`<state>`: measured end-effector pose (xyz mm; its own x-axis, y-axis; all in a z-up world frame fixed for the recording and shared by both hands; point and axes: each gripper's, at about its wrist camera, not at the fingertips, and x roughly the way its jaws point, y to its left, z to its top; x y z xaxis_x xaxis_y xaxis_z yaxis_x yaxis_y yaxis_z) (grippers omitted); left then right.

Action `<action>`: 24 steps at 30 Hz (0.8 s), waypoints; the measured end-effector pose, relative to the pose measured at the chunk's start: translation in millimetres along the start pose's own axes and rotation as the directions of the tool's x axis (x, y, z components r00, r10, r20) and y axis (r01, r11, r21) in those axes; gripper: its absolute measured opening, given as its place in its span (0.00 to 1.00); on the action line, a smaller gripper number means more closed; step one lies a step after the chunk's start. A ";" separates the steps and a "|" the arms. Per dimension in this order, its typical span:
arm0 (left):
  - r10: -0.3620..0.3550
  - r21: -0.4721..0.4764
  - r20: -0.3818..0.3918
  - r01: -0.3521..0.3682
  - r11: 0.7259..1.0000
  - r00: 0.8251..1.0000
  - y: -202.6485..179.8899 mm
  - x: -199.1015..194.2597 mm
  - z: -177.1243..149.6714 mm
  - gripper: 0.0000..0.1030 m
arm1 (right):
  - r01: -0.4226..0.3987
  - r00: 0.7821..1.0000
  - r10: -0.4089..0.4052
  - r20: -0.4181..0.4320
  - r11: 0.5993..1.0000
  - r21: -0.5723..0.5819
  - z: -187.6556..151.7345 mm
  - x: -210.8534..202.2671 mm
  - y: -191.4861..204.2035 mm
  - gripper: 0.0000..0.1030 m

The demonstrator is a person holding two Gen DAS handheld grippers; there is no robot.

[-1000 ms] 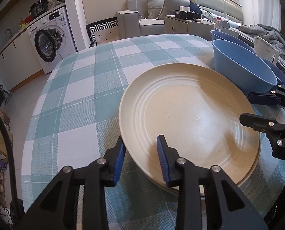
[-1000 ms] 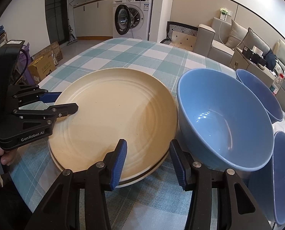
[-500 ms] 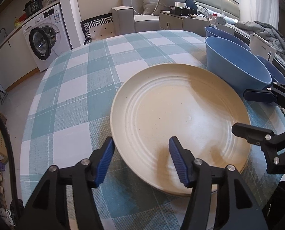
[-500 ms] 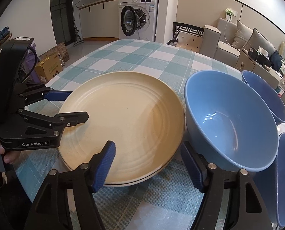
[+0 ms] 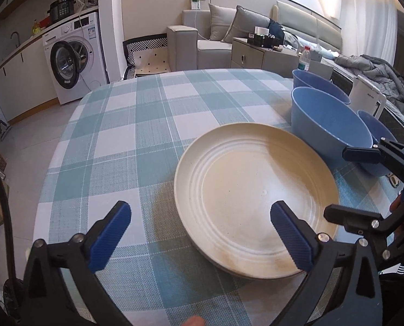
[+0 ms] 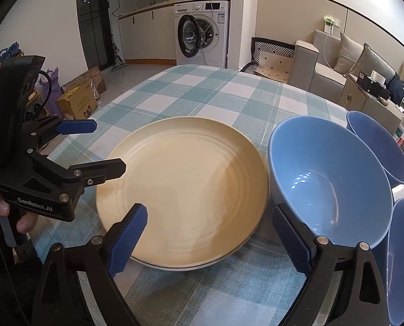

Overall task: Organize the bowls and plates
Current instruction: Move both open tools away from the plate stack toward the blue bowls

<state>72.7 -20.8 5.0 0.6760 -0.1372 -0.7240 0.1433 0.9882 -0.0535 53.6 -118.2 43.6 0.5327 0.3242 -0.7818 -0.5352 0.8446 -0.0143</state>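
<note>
Resting on the checked tabletop (image 6: 229, 89), the cream plate (image 6: 185, 187), ringed with concentric ridges, tops another plate beside three blue bowls (image 6: 329, 179). Left gripper (image 5: 199, 233) and right gripper (image 6: 210, 239) are both opening, jaws spread wide, clamping nothing.
</note>
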 end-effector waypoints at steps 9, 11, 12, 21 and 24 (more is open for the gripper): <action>-0.020 -0.009 0.016 0.020 1.000 1.000 -0.9 -2.5 2.4 1.00 | 0.019 1.000 -0.019 0.005 1.000 0.022 -0.9 -5.6 0.2 0.99; -0.028 -0.014 0.016 0.028 1.000 0.999 -2.0 -2.2 3.3 1.00 | 0.025 1.000 -0.025 0.009 0.999 0.023 -1.9 -7.9 0.2 0.99; -0.034 -0.019 0.017 0.035 0.999 0.999 -2.2 -2.0 3.9 1.00 | 0.029 1.000 -0.030 0.011 0.999 0.023 -2.5 -9.2 0.3 0.99; -0.056 -0.021 0.062 0.058 0.998 0.997 -9.7 -6.4 10.4 1.00 | 0.045 0.997 -0.049 0.063 0.997 0.061 -5.6 -24.0 -7.8 0.99; -0.043 -0.011 0.095 0.045 0.999 0.995 -12.4 -9.2 11.6 1.00 | 0.064 0.994 -0.070 0.079 0.995 0.072 -6.5 -28.5 -11.6 0.99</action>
<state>73.1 -32.6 20.3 0.7346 -0.1858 -0.6526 0.1653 0.9818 -0.0935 40.4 -140.0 62.0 0.6191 0.2968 -0.7271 -0.4509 0.8924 -0.0196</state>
